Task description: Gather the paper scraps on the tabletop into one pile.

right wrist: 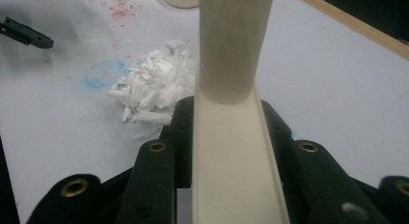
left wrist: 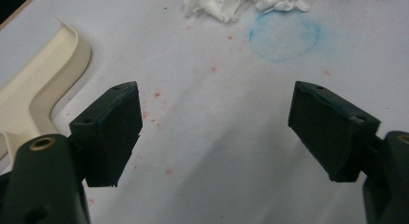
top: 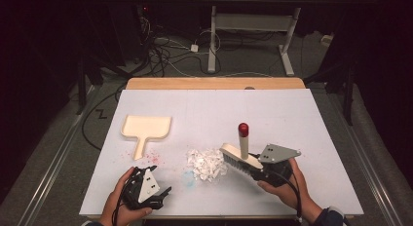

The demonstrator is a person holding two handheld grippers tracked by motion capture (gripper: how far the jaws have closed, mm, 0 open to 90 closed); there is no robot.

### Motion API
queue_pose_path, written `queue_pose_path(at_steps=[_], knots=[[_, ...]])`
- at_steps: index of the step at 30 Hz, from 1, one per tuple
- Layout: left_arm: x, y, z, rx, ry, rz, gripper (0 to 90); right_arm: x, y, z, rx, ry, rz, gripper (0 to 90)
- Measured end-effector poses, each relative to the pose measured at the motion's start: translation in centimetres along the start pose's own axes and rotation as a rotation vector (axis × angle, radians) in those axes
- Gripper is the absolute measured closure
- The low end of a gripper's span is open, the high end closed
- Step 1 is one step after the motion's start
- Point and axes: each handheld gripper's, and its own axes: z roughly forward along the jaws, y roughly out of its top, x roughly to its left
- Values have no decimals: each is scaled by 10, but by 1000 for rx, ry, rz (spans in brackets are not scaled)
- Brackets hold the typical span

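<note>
The desk [top: 316, 138] carried a dustpan [top: 146, 127] far left and paper scraps [top: 208, 162] mid-front. The right gripper [top: 253, 168] clamped its fingers on the brush [top: 241, 155], bristles beside the scraps. The left gripper [top: 163, 194] hung spread, empty. Best fetch the dustpan before sweeping.

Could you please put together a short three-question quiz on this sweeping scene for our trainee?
1. True or false: the left gripper is open and holds nothing.
2. What does the right gripper clamp? A) dustpan B) brush C) paper shreds
3. Fill in: the paper shreds lie between the brush and the ____.

Key: 1 true. 2 B, the brush. 3 the dustpan, lying flat on the table, handle toward the person.
</note>
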Motion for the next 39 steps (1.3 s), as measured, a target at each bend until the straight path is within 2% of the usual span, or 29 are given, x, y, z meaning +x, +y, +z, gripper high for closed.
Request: queue_pose_path(at_steps=[3,8,15,20,24,25,28,30,32,33,35,39], knots=[[1,-1,-1,-2,5,-7,184,-12,-6,-13,-13,21,10,678],[2,-2,-3,1,10,-8,184,-29,-20,-36,6,36,15,678],[4,-2,-4,-8,27,-20,184,-37,-40,-64,35,69,40,678],[4,-1,-4,-8,27,-18,184,-42,-50,-72,65,158,75,678],[4,-1,-3,-3,20,-14,184,-54,-55,-67,106,241,111,679],[4,-1,-3,-4,18,-13,184,-57,-56,-65,110,249,120,679],[4,0,-1,-4,14,-18,184,-75,-59,-54,130,289,178,679],[3,0,-1,-5,10,-14,184,-88,-60,-49,145,274,193,679],[3,0,-1,-2,8,-13,184,-99,-60,-43,164,297,216,677],[3,0,-1,0,6,-13,184,-105,-60,-39,175,284,218,673],[3,0,1,6,2,-11,184,-114,-59,-33,200,289,211,635],[1,1,2,13,-9,0,189,-131,-54,-23,249,263,186,561]])
